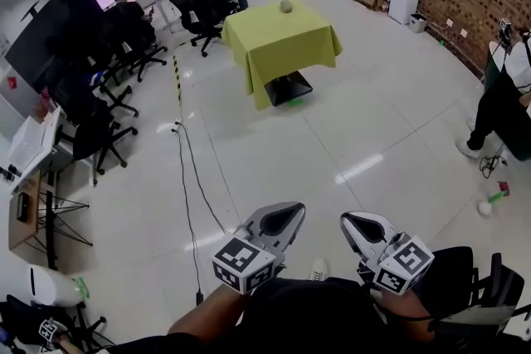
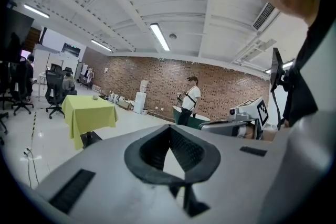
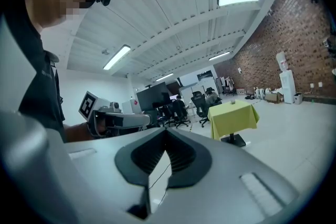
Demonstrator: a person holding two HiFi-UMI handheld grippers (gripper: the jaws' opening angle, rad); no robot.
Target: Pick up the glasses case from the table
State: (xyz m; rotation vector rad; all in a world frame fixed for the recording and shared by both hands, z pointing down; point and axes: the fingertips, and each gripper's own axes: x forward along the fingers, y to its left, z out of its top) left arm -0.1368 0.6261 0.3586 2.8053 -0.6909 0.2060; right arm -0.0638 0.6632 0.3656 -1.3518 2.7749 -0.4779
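While the left gripper (image 1: 284, 221) and right gripper (image 1: 362, 225) hang with fingers fully closed, empty | small pale glasses case (image 1: 286, 6) on yellow-green clothed bench (image 1: 278, 41), well apart across floor (image 1: 332, 137) | advice: close in squarely, open fingers before reaching.

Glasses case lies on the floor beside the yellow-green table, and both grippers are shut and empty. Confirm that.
Not quite. The head view shows the glasses case lying on top of the yellow-green table, not on the floor beside it. The left gripper and the right gripper are shut and empty, as stated.
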